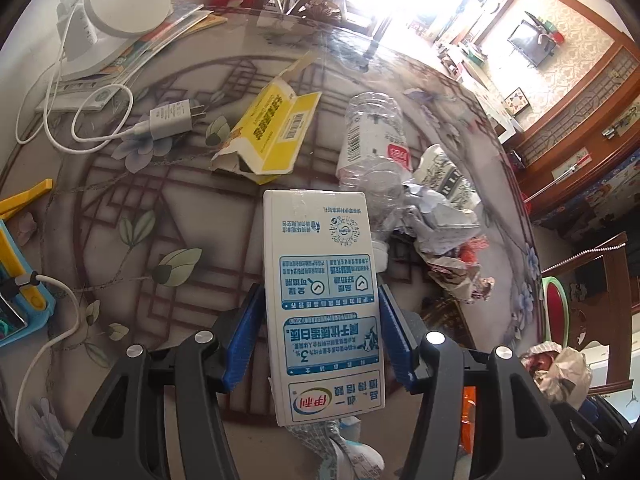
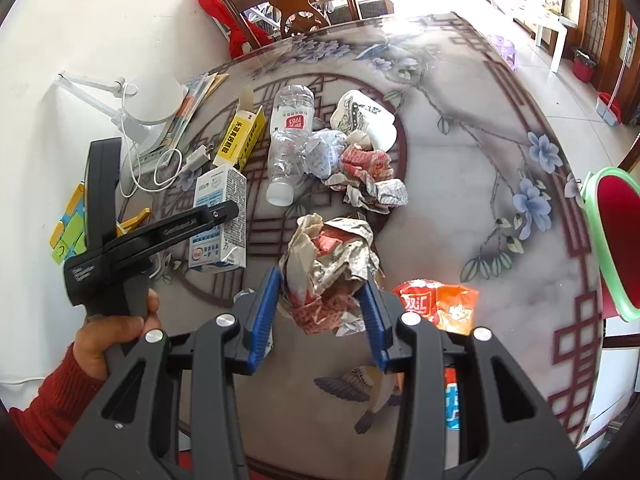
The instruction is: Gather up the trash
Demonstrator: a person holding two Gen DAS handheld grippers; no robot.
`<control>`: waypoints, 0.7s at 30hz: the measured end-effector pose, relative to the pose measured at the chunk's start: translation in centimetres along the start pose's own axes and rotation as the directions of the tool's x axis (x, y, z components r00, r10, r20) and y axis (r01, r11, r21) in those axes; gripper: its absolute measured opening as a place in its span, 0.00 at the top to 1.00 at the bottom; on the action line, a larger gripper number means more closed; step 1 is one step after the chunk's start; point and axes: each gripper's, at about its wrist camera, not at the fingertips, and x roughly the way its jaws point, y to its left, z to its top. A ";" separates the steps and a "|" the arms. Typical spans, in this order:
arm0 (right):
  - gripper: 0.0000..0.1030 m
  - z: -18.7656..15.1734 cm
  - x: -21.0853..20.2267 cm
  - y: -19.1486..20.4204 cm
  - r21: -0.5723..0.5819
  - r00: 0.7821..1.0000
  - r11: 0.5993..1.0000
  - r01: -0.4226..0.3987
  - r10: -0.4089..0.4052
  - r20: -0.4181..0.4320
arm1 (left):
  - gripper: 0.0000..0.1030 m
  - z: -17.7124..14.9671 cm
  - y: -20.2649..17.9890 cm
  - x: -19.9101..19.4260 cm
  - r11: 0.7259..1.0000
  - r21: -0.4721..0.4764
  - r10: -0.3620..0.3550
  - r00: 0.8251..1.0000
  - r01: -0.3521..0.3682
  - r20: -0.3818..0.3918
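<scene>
Frankly, with my left gripper clamped on the milk carton and my right gripper pinching the crumpled wrapper over the table's near edge, I feared the loose paper might tear free and drop.

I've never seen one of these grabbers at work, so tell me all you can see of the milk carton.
The milk carton is a small white box, cardboard by the look of it, with blue printed panels, a QR code and a red-green logo. It looks intact. The left gripper is shut on it, a blue pad on each long side. In the right view it sits by the yellow box, near the plastic bottle.
</scene>
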 end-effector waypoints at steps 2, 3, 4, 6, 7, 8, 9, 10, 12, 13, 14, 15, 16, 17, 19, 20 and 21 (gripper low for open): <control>0.62 0.1 -0.2 0.0 -0.002 1.000 1.000 0.002 -0.002 0.004 | 0.48 0.1 -0.7 -0.5 1.000 0.016 -0.011 1.000 0.011 0.013; 0.62 0.2 -0.3 0.0 -0.003 1.000 1.000 0.003 -0.003 0.007 | 0.48 0.1 -0.9 -0.7 1.000 0.025 -0.015 1.000 0.015 0.019; 0.62 0.2 -0.4 0.0 -0.004 1.000 1.000 0.005 -0.005 0.009 | 0.48 0.3 -1.3 -1.1 0.999 0.037 -0.021 0.999 0.020 0.028; 0.62 0.2 -0.7 -0.1 -0.006 1.000 1.000 0.008 -0.008 0.017 | 0.48 0.4 -2.2 -1.5 0.998 0.053 -0.031 0.999 0.029 0.043; 0.62 0.2 -0.9 -0.1 -0.007 1.000 1.000 0.009 -0.009 0.022 | 0.48 0.5 -2.7 -1.8 0.997 0.065 -0.037 0.998 0.034 0.050; 0.62 0.2 -1.0 -0.1 -0.006 1.000 1.000 0.011 -0.011 0.027 | 0.48 0.6 -3.1 -1.9 0.996 0.075 -0.043 0.998 0.039 0.054; 0.62 0.2 -1.2 -0.1 -0.005 0.999 1.000 0.013 -0.013 0.035 | 0.48 0.7 -3.4 -2.0 0.996 0.084 -0.047 0.997 0.042 0.056; 0.62 0.2 -1.4 -0.2 -0.003 0.999 1.000 0.016 -0.016 0.043 | 0.48 0.8 -3.7 -2.2 0.995 0.090 -0.052 0.997 0.047 0.059; 0.62 0.2 -1.7 -0.3 0.001 0.998 1.000 0.020 -0.020 0.055 | 0.48 0.9 -4.2 -2.4 0.994 0.097 -0.059 0.996 0.053 0.066; 0.62 0.2 -1.8 -0.4 0.003 0.998 1.000 0.022 -0.022 0.059 | 0.48 0.8 -4.4 -2.6 0.994 0.099 -0.060 0.996 0.053 0.068; 0.62 0.2 -1.9 -0.5 0.004 0.998 1.000 0.023 -0.023 0.061 | 0.48 0.7 -4.5 -2.7 0.993 0.101 -0.062 0.996 0.055 0.069; 0.62 0.2 -2.0 -0.6 0.006 0.998 1.000 0.025 -0.025 0.064 | 0.48 0.7 -4.7 -2.7 0.993 0.103 -0.065 0.995 0.058 0.069; 0.62 0.2 -2.1 -0.7 0.007 0.998 1.000 0.026 -0.026 0.065 | 0.48 0.7 -4.8 -2.7 0.993 0.105 -0.066 0.995 0.059 0.068; 0.62 0.2 -2.2 -0.8 0.009 0.997 1.000 0.027 -0.027 0.067 | 0.48 0.6 -4.9 -2.8 0.992 0.107 -0.067 0.996 0.060 0.066; 0.62 0.2 -2.4 -1.0 0.013 0.997 0.999 0.030 -0.031 0.072 | 0.48 0.5 -5.2 -2.8 0.992 0.108 -0.068 0.995 0.061 0.066; 0.62 0.1 -2.6 -1.1 0.015 0.997 0.999 0.031 -0.032 0.075 | 0.48 0.5 -5.3 -2.9 0.992 0.107 -0.070 0.995 0.062 0.066; 0.62 0.1 -2.6 -1.2 0.016 0.997 0.999 0.032 -0.033 0.076 | 0.48 0.4 -5.4 -2.9 0.992 0.107 -0.072 0.995 0.065 0.067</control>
